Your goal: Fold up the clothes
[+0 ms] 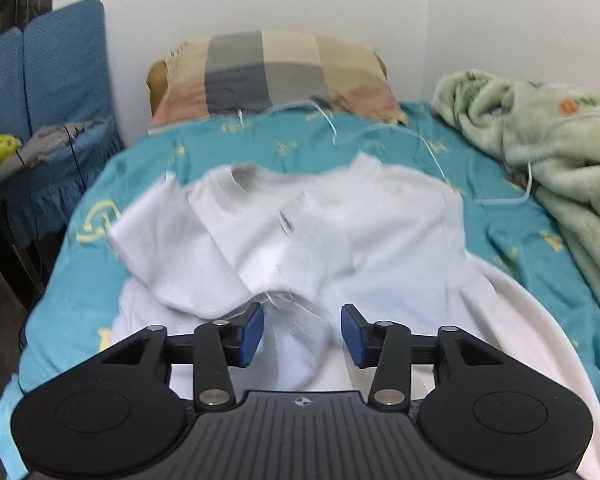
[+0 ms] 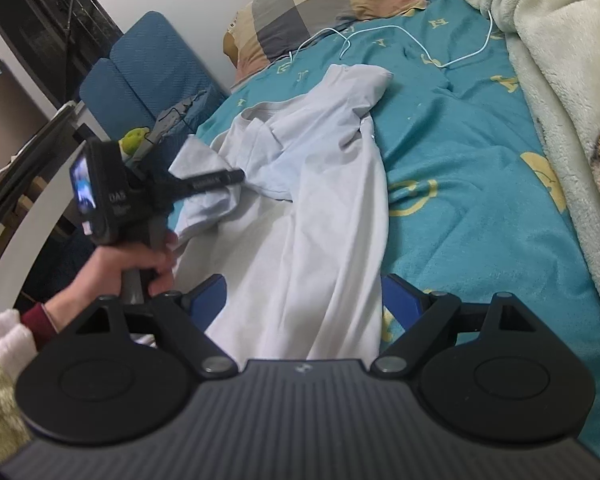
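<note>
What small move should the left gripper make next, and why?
Probably close the left gripper on the bunched white shirt fabric between its open blue pads. The shirt lies crumpled and partly folded on the teal sheet, and the right gripper is open over its hem.

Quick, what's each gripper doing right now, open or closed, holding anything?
Left gripper: jaws open, holding nothing, over the white shirt.
Right gripper: jaws open wide, holding nothing, shirt between them.
</note>
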A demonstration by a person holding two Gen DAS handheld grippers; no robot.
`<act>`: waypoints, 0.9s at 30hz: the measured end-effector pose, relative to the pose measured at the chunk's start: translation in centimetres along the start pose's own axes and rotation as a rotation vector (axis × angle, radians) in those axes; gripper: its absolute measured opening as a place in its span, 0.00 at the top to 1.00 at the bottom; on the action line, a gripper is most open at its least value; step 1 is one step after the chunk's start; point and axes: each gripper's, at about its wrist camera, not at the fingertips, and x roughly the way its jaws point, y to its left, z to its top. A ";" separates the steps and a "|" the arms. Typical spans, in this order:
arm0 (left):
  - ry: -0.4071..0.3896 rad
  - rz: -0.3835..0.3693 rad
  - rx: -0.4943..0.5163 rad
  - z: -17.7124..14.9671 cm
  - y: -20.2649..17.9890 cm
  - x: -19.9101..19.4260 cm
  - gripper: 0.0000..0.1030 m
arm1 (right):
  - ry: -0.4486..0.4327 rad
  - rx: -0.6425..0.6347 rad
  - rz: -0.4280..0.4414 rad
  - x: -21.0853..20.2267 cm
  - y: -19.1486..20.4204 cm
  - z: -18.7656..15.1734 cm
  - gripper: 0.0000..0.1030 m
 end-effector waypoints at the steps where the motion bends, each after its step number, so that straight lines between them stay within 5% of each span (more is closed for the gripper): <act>1: 0.017 -0.009 -0.022 -0.2 -0.1 -0.6 0.49 | -0.009 -0.004 0.008 -0.1 0.0 0.1 0.16; 7: 0.026 0.004 -0.046 0.0 -1.7 -8.6 0.27 | -0.091 -0.054 0.031 -1.5 0.6 0.8 0.16; 18: -0.095 -0.026 -0.140 -2.0 -4.8 -26.7 0.17 | -0.105 -0.205 0.036 0.6 5.4 2.8 0.23; 22: -0.165 -0.016 -0.126 -2.0 -3.5 -28.9 0.17 | -0.112 -0.244 0.065 4.1 8.6 5.2 0.27; 27: -0.144 -0.021 -0.183 -2.5 0.5 -27.6 0.17 | -0.101 -0.303 0.105 11.2 12.7 7.7 0.28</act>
